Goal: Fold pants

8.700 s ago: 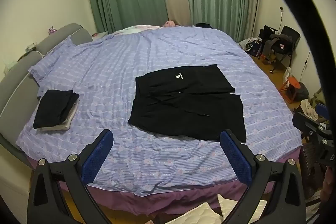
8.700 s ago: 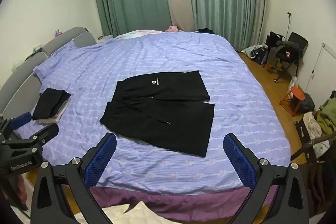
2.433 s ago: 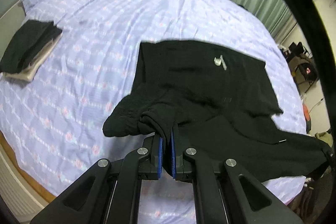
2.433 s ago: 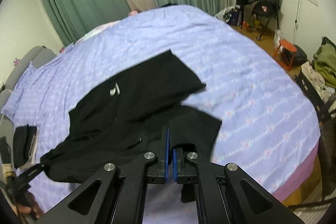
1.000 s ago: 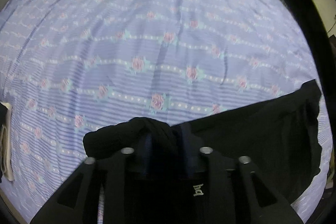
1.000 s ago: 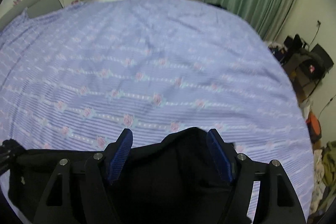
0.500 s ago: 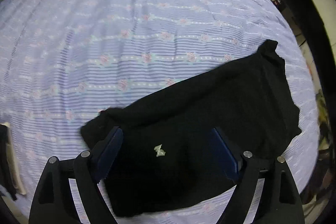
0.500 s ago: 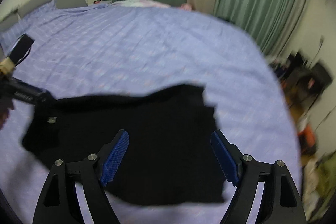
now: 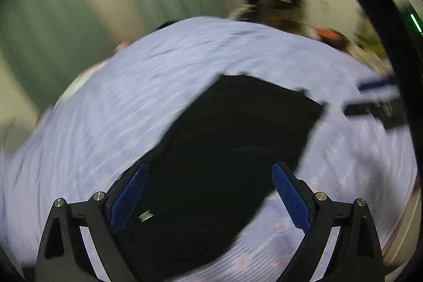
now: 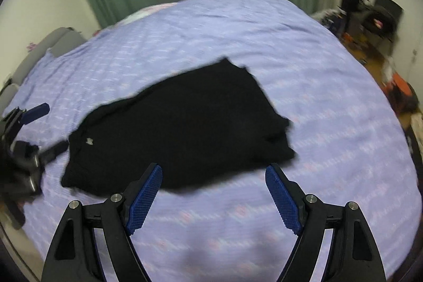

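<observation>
Pants lie flat on the bed, one leg stacked on the other by the look of it, logo near the waist end at left (right-wrist view). So the lengthwise fold looks done; I'd say approx halfway. Left: folding hem toward waist, maybe once more, then tidy. Right gripper spread wide, nothing in it, hanging over the sheet just short of the near edge. Left gripper also wide apart, empty, above the waist end w/ logo below it. Left view is v. blurred, so the far hem isn't clear. Hem corner at right looks a bit ragged.
</observation>
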`<state>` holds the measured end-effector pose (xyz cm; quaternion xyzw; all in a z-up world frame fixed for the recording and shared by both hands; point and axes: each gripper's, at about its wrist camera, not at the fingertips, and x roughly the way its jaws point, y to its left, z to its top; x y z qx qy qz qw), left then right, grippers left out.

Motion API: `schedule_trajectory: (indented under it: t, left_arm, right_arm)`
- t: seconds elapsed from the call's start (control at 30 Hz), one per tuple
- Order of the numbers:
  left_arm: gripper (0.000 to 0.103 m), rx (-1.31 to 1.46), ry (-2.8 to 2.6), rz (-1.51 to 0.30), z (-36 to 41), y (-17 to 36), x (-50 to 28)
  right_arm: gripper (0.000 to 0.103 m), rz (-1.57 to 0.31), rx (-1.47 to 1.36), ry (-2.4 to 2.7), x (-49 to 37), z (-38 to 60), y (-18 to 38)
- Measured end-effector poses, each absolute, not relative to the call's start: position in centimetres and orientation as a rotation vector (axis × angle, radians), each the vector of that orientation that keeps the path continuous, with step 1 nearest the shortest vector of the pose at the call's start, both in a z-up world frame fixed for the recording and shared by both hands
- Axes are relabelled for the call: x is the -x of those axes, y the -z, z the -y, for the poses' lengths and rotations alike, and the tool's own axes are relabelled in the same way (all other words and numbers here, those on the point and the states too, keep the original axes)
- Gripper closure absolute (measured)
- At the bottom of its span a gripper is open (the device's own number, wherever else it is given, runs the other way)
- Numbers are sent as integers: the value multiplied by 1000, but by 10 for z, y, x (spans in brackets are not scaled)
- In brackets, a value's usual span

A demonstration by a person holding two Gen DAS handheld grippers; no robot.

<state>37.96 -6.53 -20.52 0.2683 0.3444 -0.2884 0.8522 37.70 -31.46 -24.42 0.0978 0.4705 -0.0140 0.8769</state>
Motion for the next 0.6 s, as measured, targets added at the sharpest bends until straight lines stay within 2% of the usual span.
schedule_trajectory:
  t: [0.17,0.37,0.47,0.53,0.6]
  left_arm:
    - [14,-655,744,-729,129,247,-362]
    - [33,-809,788,-760,181,309,-366]
    - [54,-867,769,-780,195,342,-360]
    - [81,-850,770,-808,196,342,-372]
    - [85,-765,782,-811,191,324,-387]
  right_arm:
    - [22,-1036,-224,126,-345,346,269]
    - [23,-1067,-272,172,-314,357,304]
    - [27,-1080,-312,167,-306,358,319]
    - [30,-1080,-326,158,-306,356,325]
    - [32,-1071,-331,139,-307,354,328]
